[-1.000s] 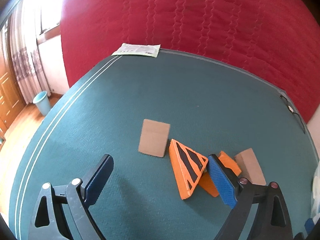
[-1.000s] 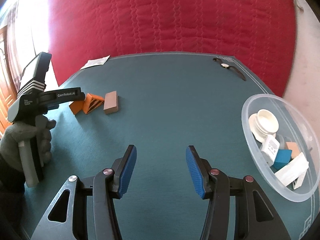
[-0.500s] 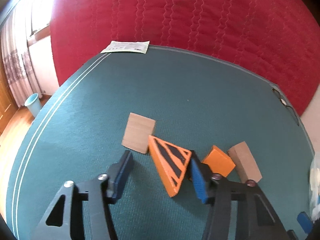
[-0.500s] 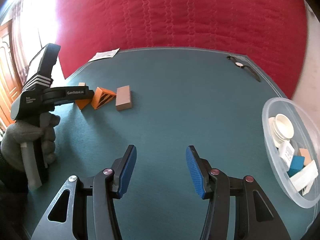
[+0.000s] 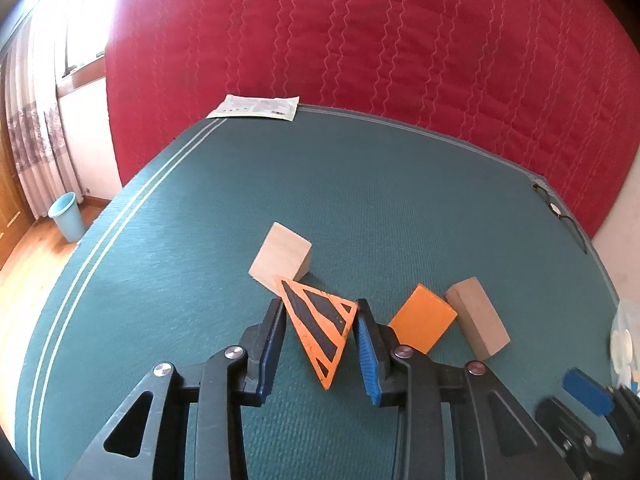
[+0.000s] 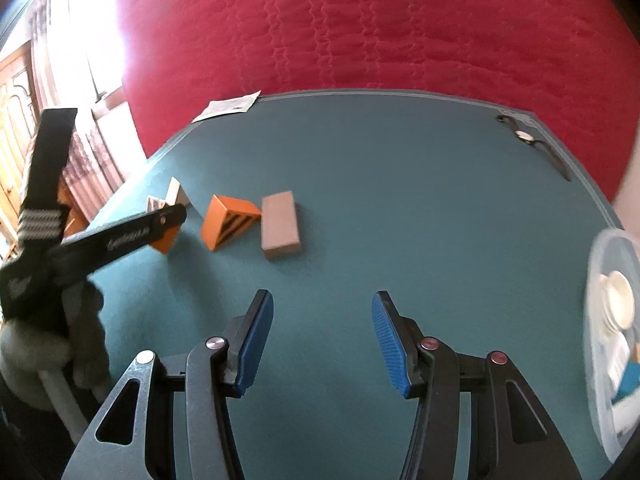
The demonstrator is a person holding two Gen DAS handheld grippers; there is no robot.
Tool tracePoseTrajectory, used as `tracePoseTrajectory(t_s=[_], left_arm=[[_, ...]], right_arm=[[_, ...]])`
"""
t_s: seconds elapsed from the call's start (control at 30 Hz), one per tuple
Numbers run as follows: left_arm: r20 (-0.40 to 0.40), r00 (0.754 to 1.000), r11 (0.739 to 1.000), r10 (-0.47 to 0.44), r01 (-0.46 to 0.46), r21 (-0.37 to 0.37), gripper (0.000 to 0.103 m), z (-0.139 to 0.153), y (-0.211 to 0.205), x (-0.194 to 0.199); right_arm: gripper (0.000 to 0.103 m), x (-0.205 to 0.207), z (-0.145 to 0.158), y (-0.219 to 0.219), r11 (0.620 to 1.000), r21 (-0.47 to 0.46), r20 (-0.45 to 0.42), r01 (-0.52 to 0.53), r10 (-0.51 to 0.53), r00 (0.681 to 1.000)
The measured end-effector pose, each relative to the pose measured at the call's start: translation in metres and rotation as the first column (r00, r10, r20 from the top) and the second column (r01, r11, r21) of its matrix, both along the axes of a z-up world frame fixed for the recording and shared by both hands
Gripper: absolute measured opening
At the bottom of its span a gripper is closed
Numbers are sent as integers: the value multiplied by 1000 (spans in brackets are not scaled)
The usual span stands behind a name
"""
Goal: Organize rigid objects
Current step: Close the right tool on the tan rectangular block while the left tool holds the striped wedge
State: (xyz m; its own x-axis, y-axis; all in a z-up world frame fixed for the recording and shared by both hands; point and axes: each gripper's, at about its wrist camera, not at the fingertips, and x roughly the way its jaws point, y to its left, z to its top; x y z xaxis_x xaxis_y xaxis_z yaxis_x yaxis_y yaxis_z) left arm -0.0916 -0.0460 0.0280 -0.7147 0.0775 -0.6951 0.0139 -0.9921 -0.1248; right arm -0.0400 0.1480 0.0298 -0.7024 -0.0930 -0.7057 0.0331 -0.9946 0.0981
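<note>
A pale blue bin (image 5: 67,216) stands on the wooden floor at far left, off the green table (image 5: 360,200). At the table's far edge lies one white paper packet (image 5: 256,106).

Four blocks sit on the table, counted from the left wrist view. One pale wooden block (image 5: 280,258) is tipped up on an edge, just behind the striped piece. One orange triangular block with black stripes (image 5: 320,328) stands between the pads of the left gripper (image 5: 320,344), whose jaws have just been closing — both blue pads now press its sides, so it is gripped. To its right lies one plain orange block (image 5: 424,318), and touching that, one tan rectangular block (image 5: 478,322).

In the right wrist view a gloved hand (image 6: 36,344) holds the left tool at the left edge. The right gripper (image 6: 322,336) hangs above bare table with its jaws partly apart and nothing between them. At far right sits one clear plastic bowl (image 6: 600,256) holding several white and blue items — too blurred to count. One wristwatch (image 6: 528,138) lies at the far right corner.
</note>
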Motion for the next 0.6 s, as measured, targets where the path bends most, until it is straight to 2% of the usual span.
tracePoseTrajectory(t_s=[0.23,0.6], left_arm=[[-6,1000,1000,7,-7,-11,36,0,1,3],[12,1000,1000,18,-18,-9,36,-5,0,2]], right_arm=[[53,-38,0,-15,999,-34,20,-32,32,999],[50,-80,-13,-37,994,79,19,-74,73,997]])
